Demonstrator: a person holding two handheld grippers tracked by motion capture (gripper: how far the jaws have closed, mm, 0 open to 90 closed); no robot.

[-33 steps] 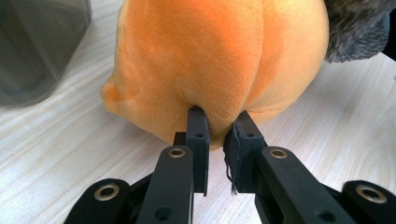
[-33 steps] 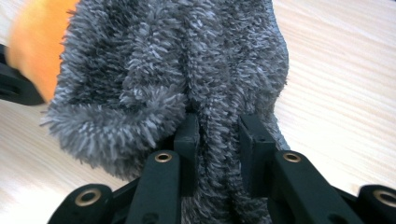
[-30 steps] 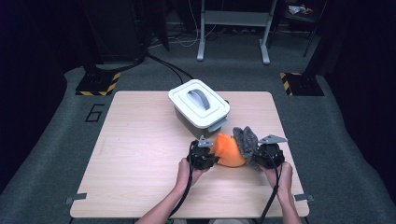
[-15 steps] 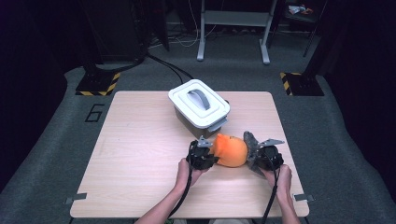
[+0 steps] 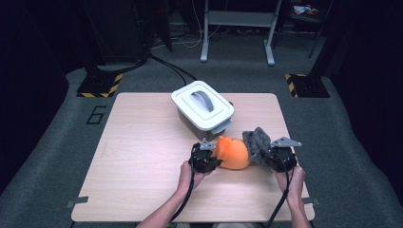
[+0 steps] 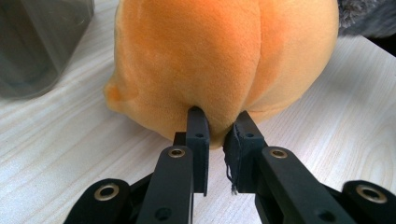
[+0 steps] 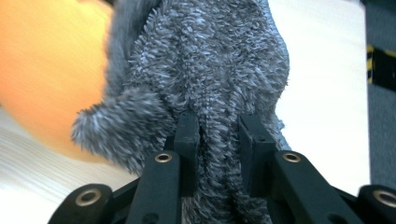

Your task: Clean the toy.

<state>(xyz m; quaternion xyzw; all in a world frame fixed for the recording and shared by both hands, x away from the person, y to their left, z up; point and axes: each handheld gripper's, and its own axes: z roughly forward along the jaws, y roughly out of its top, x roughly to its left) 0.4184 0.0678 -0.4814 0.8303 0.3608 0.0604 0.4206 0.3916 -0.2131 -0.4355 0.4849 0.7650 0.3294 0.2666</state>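
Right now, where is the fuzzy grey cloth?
In the high view, the grey cloth is at the table's right front, against the orange plush toy, pinched by the right tool.

Looks like a lab or recording studio: dark walls and grey carpet around a lone wooden table (image 5: 142,156), black-and-yellow hazard-striped bases (image 5: 100,85) beyond it, cables (image 5: 176,71) and a metal stand (image 5: 236,28) farther behind, a "6" (image 5: 96,114) marked beside its left edge.

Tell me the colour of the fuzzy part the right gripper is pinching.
Grey fuzzy part, mottled with lighter fibres; the right gripper view shows it best.
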